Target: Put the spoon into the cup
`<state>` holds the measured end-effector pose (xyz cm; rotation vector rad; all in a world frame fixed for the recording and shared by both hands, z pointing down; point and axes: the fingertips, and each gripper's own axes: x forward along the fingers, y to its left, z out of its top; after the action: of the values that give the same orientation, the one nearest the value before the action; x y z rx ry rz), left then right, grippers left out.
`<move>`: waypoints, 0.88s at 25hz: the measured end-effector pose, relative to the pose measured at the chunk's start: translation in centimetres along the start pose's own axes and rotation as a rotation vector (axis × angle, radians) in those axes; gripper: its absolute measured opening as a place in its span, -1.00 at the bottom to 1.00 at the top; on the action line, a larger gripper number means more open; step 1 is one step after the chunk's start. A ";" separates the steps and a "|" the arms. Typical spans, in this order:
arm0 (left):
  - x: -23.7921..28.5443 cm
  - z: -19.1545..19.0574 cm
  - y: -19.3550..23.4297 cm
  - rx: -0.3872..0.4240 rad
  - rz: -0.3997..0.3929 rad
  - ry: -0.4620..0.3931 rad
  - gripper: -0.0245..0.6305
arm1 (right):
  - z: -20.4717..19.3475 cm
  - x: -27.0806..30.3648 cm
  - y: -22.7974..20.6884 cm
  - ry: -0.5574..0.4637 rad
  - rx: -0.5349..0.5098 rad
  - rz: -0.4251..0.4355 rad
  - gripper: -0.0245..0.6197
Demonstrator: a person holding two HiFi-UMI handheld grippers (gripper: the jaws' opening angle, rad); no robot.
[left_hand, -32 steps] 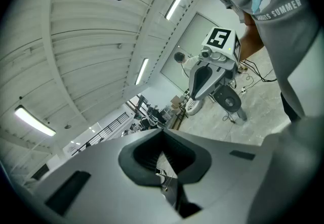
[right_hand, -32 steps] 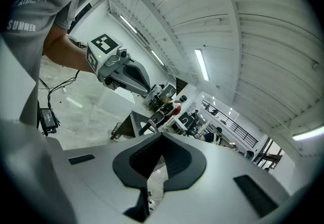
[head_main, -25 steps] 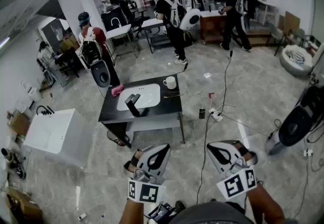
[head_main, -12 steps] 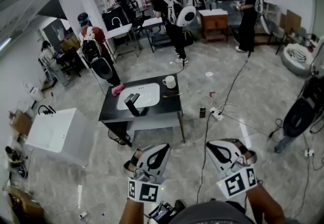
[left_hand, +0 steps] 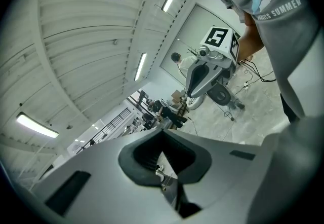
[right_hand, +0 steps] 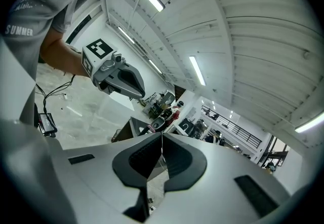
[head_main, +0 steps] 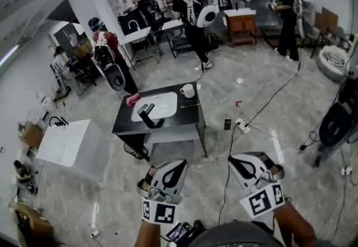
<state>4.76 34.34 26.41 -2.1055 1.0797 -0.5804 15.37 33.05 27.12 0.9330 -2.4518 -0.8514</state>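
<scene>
A white cup (head_main: pixel 188 90) stands at the far right corner of a black table (head_main: pixel 184 120). A thin spoon (head_main: pixel 191 105) lies on the tabletop just in front of the cup. Both grippers are held close to my body, far from the table. My left gripper (head_main: pixel 175 168) has its jaws closed tip to tip with nothing between them, as the left gripper view shows (left_hand: pixel 162 136). My right gripper (head_main: pixel 239 166) is likewise shut and empty, its jaws meeting in the right gripper view (right_hand: pixel 162 139).
A white basin (head_main: pixel 155 106) is set into the table, with a black faucet (head_main: pixel 147 115) at its near edge and a pink cloth (head_main: pixel 132 99) at the far left. A white cabinet (head_main: pixel 72 148) stands left. Cables and a power strip (head_main: pixel 241 126) lie on the floor. People move about behind.
The head view has shifted slightly, so the table sits a little lower and to the right. People in the background have walked on. Both grippers keep their place.
</scene>
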 end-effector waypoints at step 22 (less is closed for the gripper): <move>3.9 -8.0 6.0 -0.018 -0.036 -0.050 -0.92 | -1.9 9.4 -2.5 0.083 0.015 -0.065 -0.83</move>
<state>-1.41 25.66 27.48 -2.1471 1.0245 -0.5344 10.94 24.29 28.16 1.0376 -2.3725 -0.8003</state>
